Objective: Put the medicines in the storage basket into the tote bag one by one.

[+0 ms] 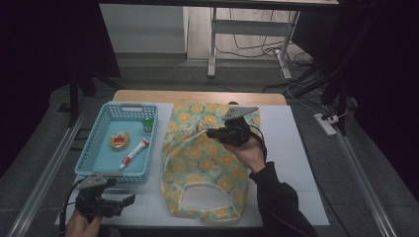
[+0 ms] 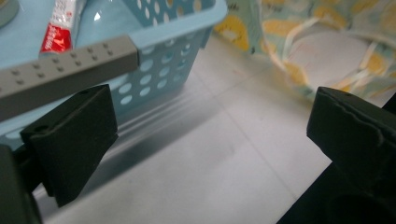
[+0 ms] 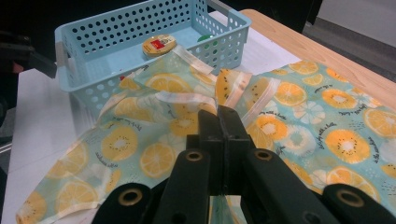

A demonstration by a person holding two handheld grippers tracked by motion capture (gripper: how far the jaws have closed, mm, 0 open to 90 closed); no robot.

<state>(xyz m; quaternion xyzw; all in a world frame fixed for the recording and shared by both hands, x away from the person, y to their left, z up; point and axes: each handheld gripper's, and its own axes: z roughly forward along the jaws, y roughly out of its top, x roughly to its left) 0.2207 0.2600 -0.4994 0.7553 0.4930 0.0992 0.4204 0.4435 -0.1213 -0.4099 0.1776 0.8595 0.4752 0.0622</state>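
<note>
Right gripper [image 3: 222, 116] — jaws clamped on the citrus-print apron [image 3: 187, 121] — lifts its fold; left gripper [image 2: 210, 140] gapes, empty.

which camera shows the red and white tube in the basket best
The high view: the tube lies whole and unobstructed on the basket floor. The left gripper view catches one blurred end at the top edge. The right gripper view shows a red sliver behind raised cloth.

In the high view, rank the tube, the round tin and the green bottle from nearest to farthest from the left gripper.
From the left gripper:
1. Tube, near part of the basket.
2. Round tin, mid-basket.
3. Green bottle, far right corner.
</note>
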